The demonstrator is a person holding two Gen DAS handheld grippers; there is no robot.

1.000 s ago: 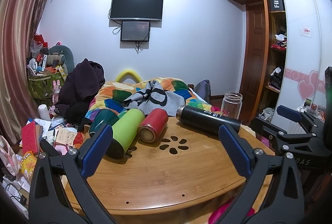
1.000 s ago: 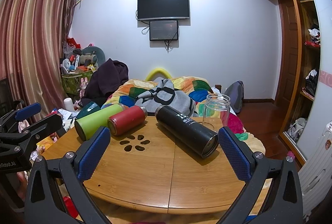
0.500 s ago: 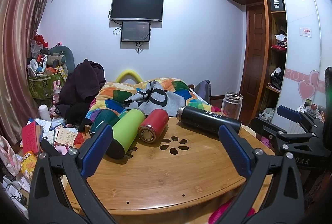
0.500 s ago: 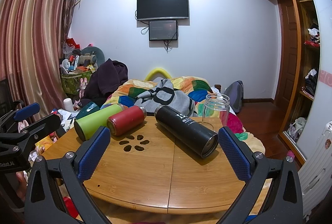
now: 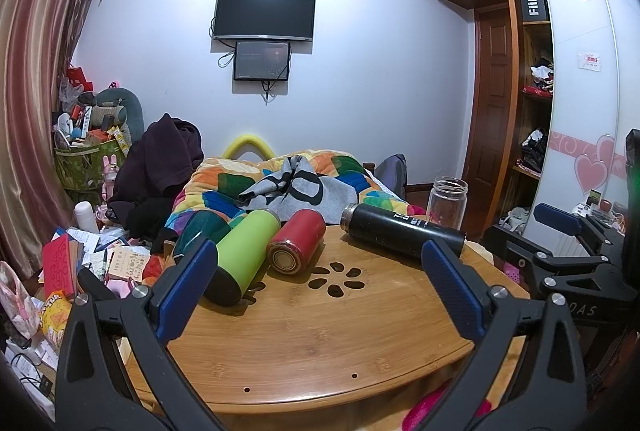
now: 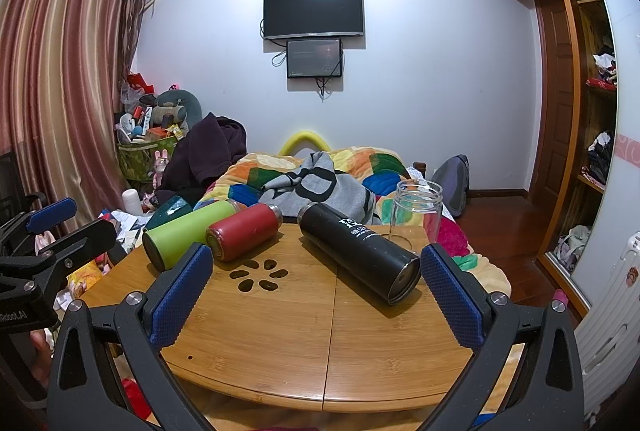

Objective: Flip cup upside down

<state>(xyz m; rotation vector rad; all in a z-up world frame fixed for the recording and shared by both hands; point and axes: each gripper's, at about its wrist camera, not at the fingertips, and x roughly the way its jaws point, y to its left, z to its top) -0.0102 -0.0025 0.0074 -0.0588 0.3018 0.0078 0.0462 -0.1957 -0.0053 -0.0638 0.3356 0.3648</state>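
Note:
On the round bamboo table (image 5: 320, 343) (image 6: 312, 347) lie a dark green cup (image 5: 196, 229) (image 6: 170, 209), a lime green bottle (image 5: 244, 251) (image 6: 188, 231), a red bottle (image 5: 298, 241) (image 6: 244, 235) and a black flask (image 5: 400, 229) (image 6: 360, 251), all on their sides. A clear glass jar (image 5: 447, 203) (image 6: 418, 215) stands upright, mouth up, at the far right edge. My left gripper (image 5: 320, 287) is open and empty above the near table. My right gripper (image 6: 316, 291) is open and empty, its jaws either side of the flask's near end.
A bed with a colourful quilt (image 5: 280, 183) lies behind the table. Clutter covers the floor on the left (image 5: 60, 271). A wardrobe (image 6: 592, 135) stands on the right. The other gripper shows at each view's edge (image 5: 560, 231) (image 6: 48, 227).

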